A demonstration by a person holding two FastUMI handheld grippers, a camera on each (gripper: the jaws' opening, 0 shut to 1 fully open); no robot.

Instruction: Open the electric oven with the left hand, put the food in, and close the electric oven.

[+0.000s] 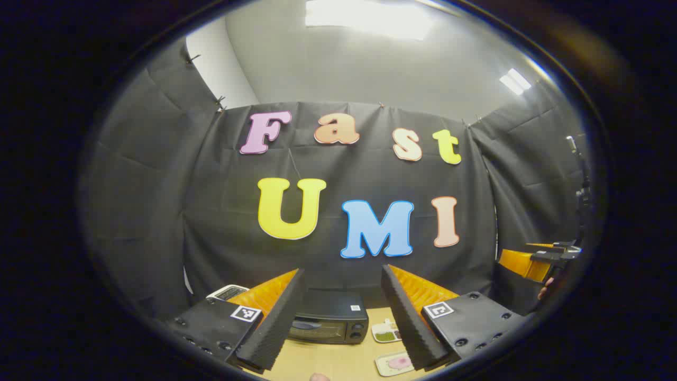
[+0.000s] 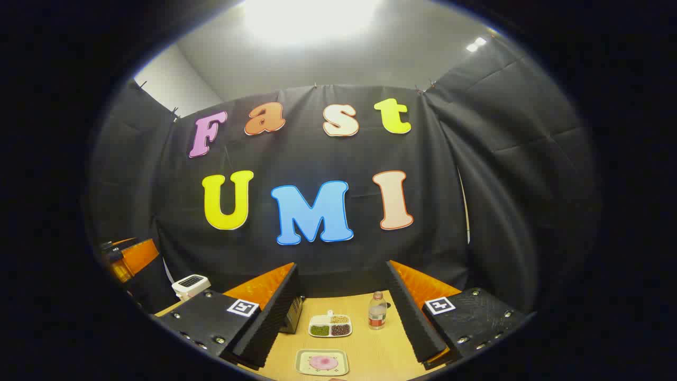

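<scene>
A black electric oven [image 1: 328, 320] stands on the wooden table [image 1: 328, 360] with its door shut, straight ahead and below my left gripper [image 1: 342, 271], which is open and held up in the air. To the oven's right lie a plate with a pink food item [image 1: 394, 363] and a divided dish of beans [image 1: 385, 333]. In the right gripper view, my right gripper [image 2: 341, 264] is open and empty above the pink food plate [image 2: 322, 362] and the divided dish [image 2: 330, 325]. A corner of the oven [image 2: 292, 315] peeks out behind its left finger.
A small drink bottle [image 2: 376, 311] stands right of the divided dish. A white appliance [image 2: 190, 284] sits at the table's far left, beside the oven. The other gripper [image 1: 539, 259] hangs at the right edge of the left gripper view. Black cloth walls close in the booth.
</scene>
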